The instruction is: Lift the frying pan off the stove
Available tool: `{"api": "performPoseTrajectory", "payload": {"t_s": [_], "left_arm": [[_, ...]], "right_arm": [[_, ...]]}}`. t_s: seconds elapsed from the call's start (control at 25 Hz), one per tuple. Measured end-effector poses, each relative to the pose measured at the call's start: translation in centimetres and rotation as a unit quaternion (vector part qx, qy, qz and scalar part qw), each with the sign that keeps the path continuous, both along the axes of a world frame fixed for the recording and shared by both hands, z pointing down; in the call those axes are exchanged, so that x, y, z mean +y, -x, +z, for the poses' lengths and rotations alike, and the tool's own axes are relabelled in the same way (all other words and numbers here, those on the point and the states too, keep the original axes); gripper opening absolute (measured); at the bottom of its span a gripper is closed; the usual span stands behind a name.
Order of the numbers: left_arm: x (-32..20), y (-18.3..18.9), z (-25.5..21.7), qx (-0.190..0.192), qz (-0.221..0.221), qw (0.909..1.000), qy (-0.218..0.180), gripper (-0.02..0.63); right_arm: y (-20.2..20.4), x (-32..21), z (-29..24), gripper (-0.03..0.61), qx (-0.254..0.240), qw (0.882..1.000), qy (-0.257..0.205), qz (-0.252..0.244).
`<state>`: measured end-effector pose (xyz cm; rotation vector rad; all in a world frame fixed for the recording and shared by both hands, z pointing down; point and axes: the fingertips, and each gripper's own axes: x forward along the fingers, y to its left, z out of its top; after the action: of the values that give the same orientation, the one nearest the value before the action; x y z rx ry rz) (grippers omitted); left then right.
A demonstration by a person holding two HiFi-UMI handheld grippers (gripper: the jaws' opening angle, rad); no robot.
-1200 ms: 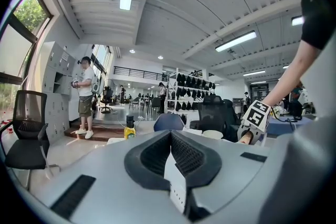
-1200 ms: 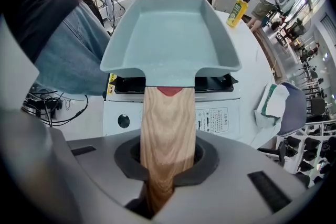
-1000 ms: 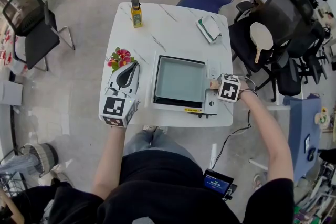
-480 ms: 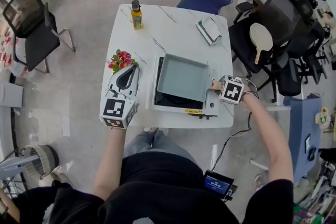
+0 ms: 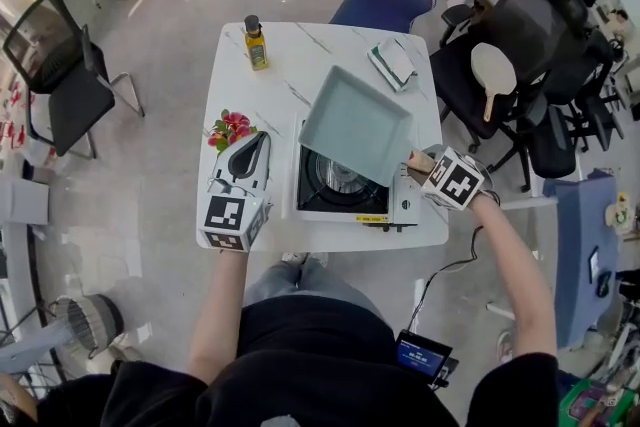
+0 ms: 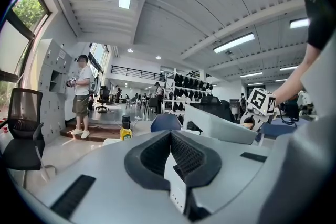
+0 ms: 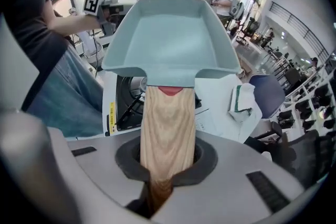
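Right gripper (image 7: 167, 168): the jaws are pinched on the end of the wooden handle (image 7: 168, 118), which runs straight out between the pads.
Frying pan (image 5: 356, 125): square, pale green and empty. It is held in the air above the stove (image 5: 402, 205), skewed to it and tilted, with the burner (image 5: 338, 177) bare beneath.
Step in hand: the lift looks nearly done. What is left, as I judge it, is to carry the pan clear and bring it level.
Doing it well: the grip sits far out on the handle, so the pan's weight levers on the pads. Keep the pinch firm, stop the wrist rolling, and move slowly.
Left gripper (image 5: 253, 140): the jaws are pressed together on nothing. It appears to rest on the table (image 5: 300, 50) left of the stove and takes no part.
Nearby: flowers (image 5: 230, 126) lie just beside the left gripper's tips, an oil bottle (image 5: 256, 42) stands at the far left corner, and a folded cloth (image 5: 393, 61) lies far right.
In the way: the cloth is the thing nearest the pan's raised far corner if the pan swings outward. An office chair (image 5: 530, 35) crowds the table's right side.
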<state>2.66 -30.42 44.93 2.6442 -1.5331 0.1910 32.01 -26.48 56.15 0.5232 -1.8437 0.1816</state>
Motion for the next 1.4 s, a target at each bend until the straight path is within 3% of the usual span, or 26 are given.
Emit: {"api": "performPoseTrajectory", "payload": {"t_s": [0.2,0.4,0.64,0.96,1.28,1.4], "left_arm": [[-0.1,-1.0,-0.4,-0.002,0.011,0.9999,-0.003,0.02],[-0.5,-1.7,-1.0,-0.003,0.02,0.9997,-0.009,0.02],[-0.7,-2.3,-1.8,-0.006,0.028,0.9994,-0.018,0.02],[-1.1,-2.8,-3.5,-0.012,0.037,0.9986,-0.037,0.02],[-1.4,-2.4,-4.3,-0.014,0.033,0.9983,-0.045,0.02],[-1.7,-2.3,-4.3,-0.014,0.03,0.9983,-0.047,0.02]], "right_arm": [[1.0,-1.5,-3.6,0.037,-0.065,0.993,-0.073,0.072],[2.2,-3.1,-6.7,0.037,-0.154,0.965,-0.144,0.153],[2.7,-5.0,-10.7,0.038,-0.246,0.91,-0.232,0.239],[2.9,-5.4,-13.1,0.038,-0.346,0.829,-0.312,0.309],[1.3,-3.6,-15.0,0.038,-0.393,0.754,-0.387,0.356],[1.2,-2.6,-15.4,0.038,-0.396,0.74,-0.407,0.361]]}}
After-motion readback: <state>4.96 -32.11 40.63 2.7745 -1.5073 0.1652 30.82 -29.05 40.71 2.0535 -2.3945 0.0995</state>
